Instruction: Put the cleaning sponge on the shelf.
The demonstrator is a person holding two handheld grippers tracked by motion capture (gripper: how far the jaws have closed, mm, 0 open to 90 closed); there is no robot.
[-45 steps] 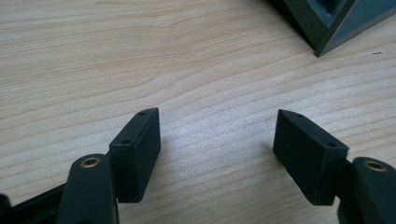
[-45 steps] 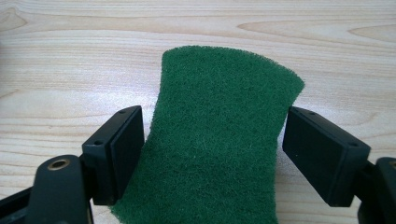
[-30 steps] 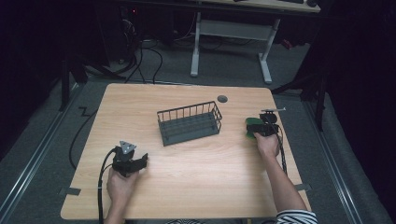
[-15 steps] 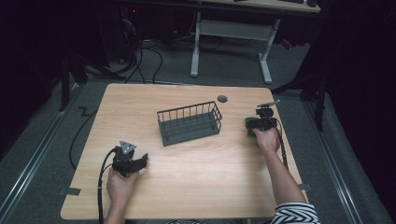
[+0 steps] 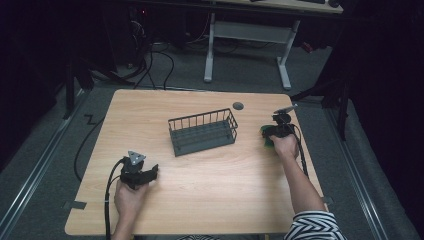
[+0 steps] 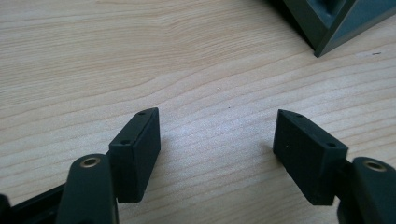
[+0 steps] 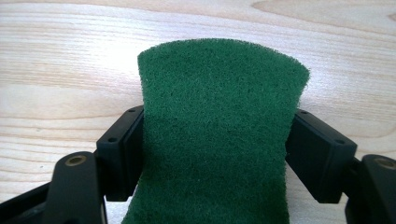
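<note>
Right gripper (image 7: 219,154): your jaws pinch the green scouring pad (image 7: 219,130), near the table's (image 5: 210,200) right edge.
Left gripper (image 6: 217,158): your jaws spread, nothing between, near the front-left corner.
Wire basket (image 5: 202,131): mid-table.
Risk: the pad bows under the squeeze; it could slip out when you lift.

The counter (image 5: 200,195) is of light wood, pale beige with fine brown grain lines, and a darker swirl of grain shows at 1 o'clock in the right gripper view. The wire basket (image 5: 202,132) at the middle of the counter is dark grey. The scouring pad (image 7: 219,135) is deep green with a rough, fuzzy texture. Both the left gripper (image 6: 217,154) and the right gripper (image 7: 219,154) are black, with small brass-coloured rivets. The left gripper carries a grey plate (image 5: 135,158) on top. The sleeve (image 5: 314,227) at 5 o'clock has black and white zigzag stripes. The floor (image 5: 45,165) is grey
</note>
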